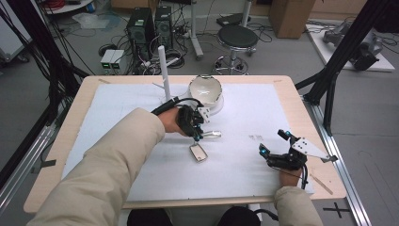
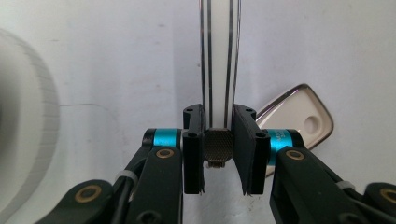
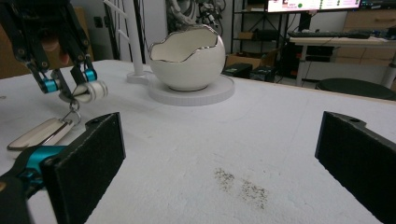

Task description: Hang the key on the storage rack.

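Tongs of left gripper (image 1: 200,133) pinch keychain bar (image 2: 219,60) mid-table, right gripper (image 1: 273,142) spread.

I saw my right gripper (image 3: 219,158) with jaws wide apart over white table (image 3: 261,135). Far left, the left gripper (image 3: 70,79) pinched a white cylinder (image 3: 91,91); egg-shaped bowl (image 3: 187,58) beyond.

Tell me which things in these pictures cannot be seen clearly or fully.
- Silver bar: far end cut by the left gripper view's top edge.
- Tag: partly behind the left claw.
- Bowl: contents hidden by its wall in the right gripper view.
- Right claw: nothing between its jaws.
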{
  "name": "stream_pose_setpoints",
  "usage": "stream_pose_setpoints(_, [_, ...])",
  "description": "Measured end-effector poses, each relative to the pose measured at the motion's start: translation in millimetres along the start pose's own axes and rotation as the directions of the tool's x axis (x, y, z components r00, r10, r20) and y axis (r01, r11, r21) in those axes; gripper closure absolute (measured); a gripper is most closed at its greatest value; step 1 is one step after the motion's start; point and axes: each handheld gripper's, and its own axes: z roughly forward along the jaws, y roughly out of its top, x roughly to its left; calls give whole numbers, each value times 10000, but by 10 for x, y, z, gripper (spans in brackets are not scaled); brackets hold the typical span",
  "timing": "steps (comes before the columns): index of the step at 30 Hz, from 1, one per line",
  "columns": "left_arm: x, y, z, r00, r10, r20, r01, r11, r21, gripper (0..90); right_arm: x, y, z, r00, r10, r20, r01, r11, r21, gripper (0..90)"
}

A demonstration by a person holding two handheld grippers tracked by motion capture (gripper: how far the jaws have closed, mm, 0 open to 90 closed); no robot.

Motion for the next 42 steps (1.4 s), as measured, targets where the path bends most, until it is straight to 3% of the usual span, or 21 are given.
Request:
stream_pose_setpoints(6, [0,-117,-208,9960,-893,-99,873,9882,-1259,743,3,0,0,10000,-61,9,61,10000,14,6])
stream_pose_setpoints(7, [-1,-178,-293,9907,-1361,-12,1334,9729,-1888,742,2,1,1,9999,-107,-3,107,9999,10,6])
stream_pose_setpoints(8, [-1,-178,-293,9907,-1361,-12,1334,9729,-1888,743,2,1,1,9999,-107,-3,107,9999,10,6])
stream_pose_setpoints(9, [-1,-243,-383,9871,-1602,-46,1544,9582,-2407,742,2,1,3,9999,-152,13,152,9999,-13,6])
stream_pose_setpoints(10, [-1,-243,-383,9871,-1602,-46,1544,9582,-2407,742,2,1,3,9999,-152,13,152,9999,-13,6])
stream_pose_setpoints(13, [-5,-397,-546,9746,-2240,-15,2109,9198,-3309,743,2,1,3,9999,-148,13,148,9999,-12,6])
stream_pose_setpoints(14, [-5,-397,-546,9746,-2240,-15,2109,9198,-3309,742,2,0,4,9999,-164,15,164,9999,-25,6])
stream_pose_setpoints(15, [-10,-479,-628,9667,-2557,-124,2336,9007,-3662,743,3,1,4,9999,-154,15,154,9999,-26,6])
stream_pose_setpoints(18, [-6,-555,-711,9597,-2800,-234,2499,8886,-3845,743,3,0,5,9999,-158,13,158,9999,-28,7])
stream_pose_setpoints(25, [21,-797,-935,9252,-3793,-79,3245,8018,-5018,742,7,1,6,9999,-131,28,131,9999,-20,7])
stream_pose_setpoints(27, [27,-819,-952,9241,-3821,-112,3245,7995,-5055,742,10,1,3,9999,-101,10,101,9999,6,7])
stream_pose_setpoints(28, [32,-836,-965,9212,-3891,-101,3291,7924,-5136,742,10,1,4,9999,-121,23,121,9999,7,7])
stream_pose_setpoints(29, [45,-867,-987,9123,-4094,-61,3444,7754,-5293,742,6,1,6,9999,-144,32,144,9999,-10,6])
stream_pose_setpoints(32, [60,-899,-1011,9052,-4248,-82,3532,7629,-5415,743,5,0,5,9999,-129,-1,129,9999,-15,6])
stream_pose_setpoints(34, [82,-936,-1033,8944,-4470,136,3775,7384,-5588,742,4,1,5,9999,-152,9,152,9999,-16,6])
stream_pose_setpoints(35, [101,-976,-1056,8822,-4702,253,3983,7165,-5727,742,2,1,5,9999,-142,13,142,9999,-16,6])
stream_pose_setpoints(36, [101,-976,-1056,8822,-4702,253,3983,7165,-5727,742,2,1,5,9999,-133,23,133,9999,-3,6])
stream_pose_setpoints(37, [112,-1017,-1083,8705,-4915,235,4110,7000,-5841,743,0,1,4,9999,-138,20,138,9999,13,6])
stream_pose_setpoints(38, [112,-1017,-1083,8705,-4915,235,4110,7000,-5841,742,1,1,6,9999,-140,28,140,9999,-5,6])
stream_pose_setpoints(41, [138,-1116,-1138,8532,-5212,223,4251,6698,-6088,742,1,1,6,9999,-126,28,126,9999,1,7])
stream_pose_setpoints(42, [138,-1116,-1138,8532,-5212,223,4251,6698,-6088,743,1,1,6,9999,-125,25,125,9999,4,7])
